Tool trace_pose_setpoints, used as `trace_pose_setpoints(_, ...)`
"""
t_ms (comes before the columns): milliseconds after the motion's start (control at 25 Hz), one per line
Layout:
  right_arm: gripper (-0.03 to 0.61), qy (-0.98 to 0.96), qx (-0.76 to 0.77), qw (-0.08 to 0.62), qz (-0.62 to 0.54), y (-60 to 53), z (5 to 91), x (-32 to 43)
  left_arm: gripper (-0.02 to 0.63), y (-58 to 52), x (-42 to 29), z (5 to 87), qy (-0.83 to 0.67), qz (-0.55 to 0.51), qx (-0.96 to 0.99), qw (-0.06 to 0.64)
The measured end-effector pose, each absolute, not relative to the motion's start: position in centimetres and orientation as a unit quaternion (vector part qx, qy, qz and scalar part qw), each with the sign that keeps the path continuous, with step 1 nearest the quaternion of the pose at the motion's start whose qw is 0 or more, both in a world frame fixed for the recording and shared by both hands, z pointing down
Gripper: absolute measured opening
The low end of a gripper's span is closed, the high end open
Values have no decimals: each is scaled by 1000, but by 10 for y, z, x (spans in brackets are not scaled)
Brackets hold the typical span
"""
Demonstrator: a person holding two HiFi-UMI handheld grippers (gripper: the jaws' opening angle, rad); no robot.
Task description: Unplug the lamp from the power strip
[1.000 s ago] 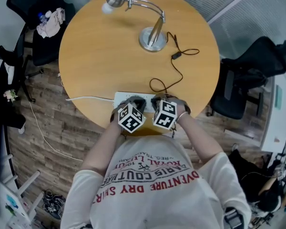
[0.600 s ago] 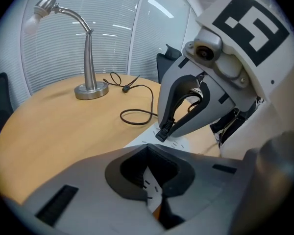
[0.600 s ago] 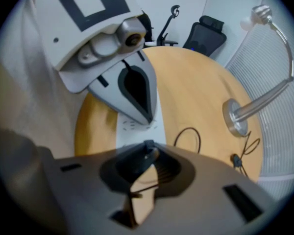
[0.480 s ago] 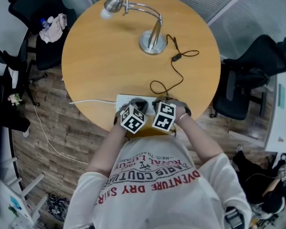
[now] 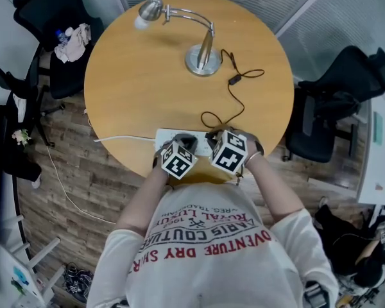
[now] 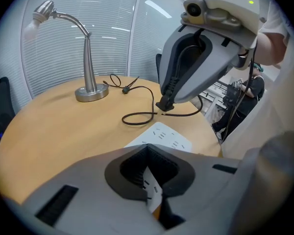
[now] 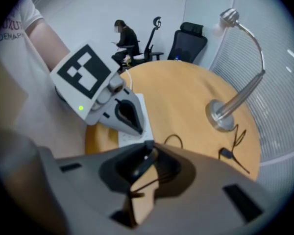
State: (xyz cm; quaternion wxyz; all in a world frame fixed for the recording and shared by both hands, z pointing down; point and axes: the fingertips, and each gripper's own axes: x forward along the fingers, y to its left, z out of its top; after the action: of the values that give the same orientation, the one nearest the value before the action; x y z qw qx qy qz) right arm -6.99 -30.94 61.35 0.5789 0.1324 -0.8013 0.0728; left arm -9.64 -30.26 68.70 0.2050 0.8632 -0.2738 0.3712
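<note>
- The left gripper (image 6: 148,179) has its jaws closed on the near end of the white rectangular power strip (image 5: 167,136), which lies flat at the near edge of the round wooden counter (image 5: 135,88).
- The right gripper (image 6: 164,102) has its jaws clamped on the black plug (image 6: 163,105) of the thin black lamp cord (image 5: 234,98).
- The plug is raised clear of the strip's sockets, just beyond the strip.
- The silver gooseneck desk lamp (image 5: 202,53) stands upright at the far side, well apart from the strip.
</note>
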Motion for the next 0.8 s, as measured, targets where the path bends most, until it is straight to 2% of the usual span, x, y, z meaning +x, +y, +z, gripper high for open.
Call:
trace_pose_setpoints(280, 72, -837, 216, 493, 92, -310, 591, -76, 31, -296, -96, 686, -265, 369, 859, 236)
trace_pose_setpoints(480, 72, -855, 258, 436, 107, -305, 569, -75, 31, -293, -98, 672, -279, 343, 871, 216)
trace_pose_setpoints(800, 74, -884, 362, 277, 106, -321, 506, -63, 31, -316, -110, 587, -350, 241, 891, 161)
